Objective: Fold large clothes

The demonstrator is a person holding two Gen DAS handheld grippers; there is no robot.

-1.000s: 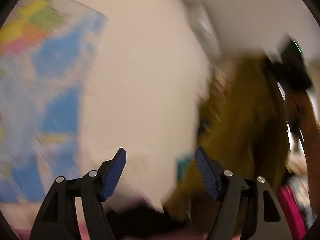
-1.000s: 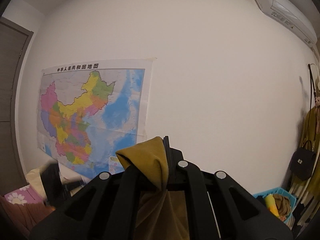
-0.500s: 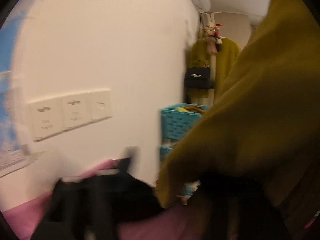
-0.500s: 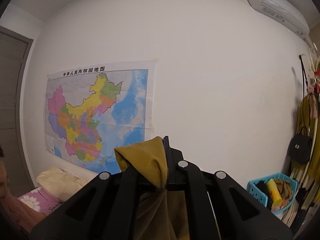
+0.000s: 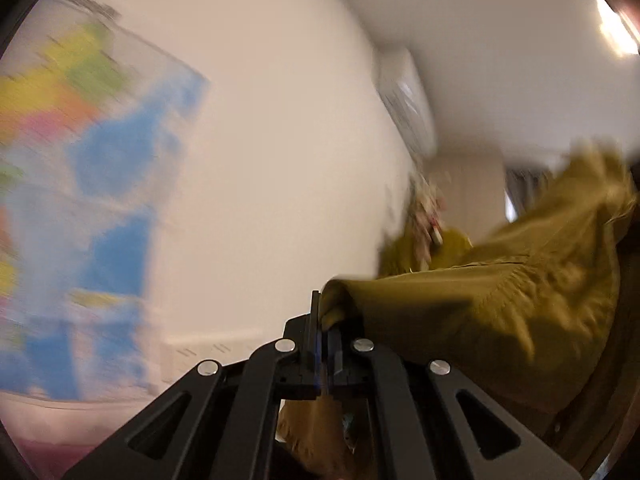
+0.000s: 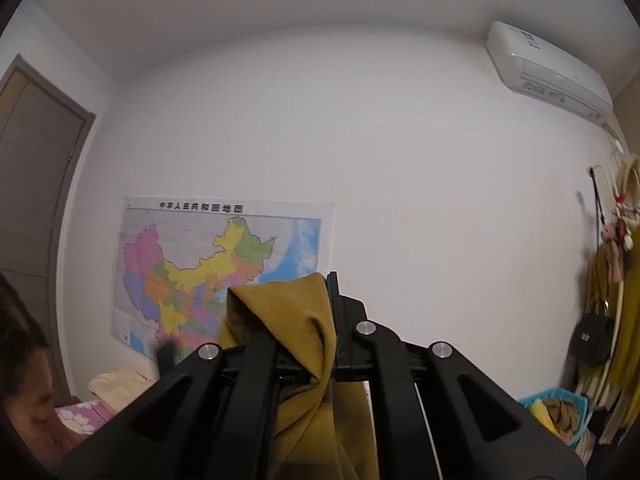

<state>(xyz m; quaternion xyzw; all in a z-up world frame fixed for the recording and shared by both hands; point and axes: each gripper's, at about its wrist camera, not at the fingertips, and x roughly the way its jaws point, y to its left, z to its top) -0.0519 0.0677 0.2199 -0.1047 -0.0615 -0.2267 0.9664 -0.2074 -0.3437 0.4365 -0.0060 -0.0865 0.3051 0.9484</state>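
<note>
The wall map [image 6: 218, 272] at the lower left of the right wrist view carried a printed title in Chinese characters, "中华人民共和国地图". One mustard-yellow garment [image 5: 500, 312] was up in the air, wrinkled and thick. The left gripper [image 5: 322, 334] was clamped on one bunched edge of it at lower centre; the right gripper [image 6: 330, 320] pinched another fold, cloth hanging below. One air conditioner [image 6: 548, 70] sat upper right, one blue basket [image 6: 560, 408] lower right
</note>
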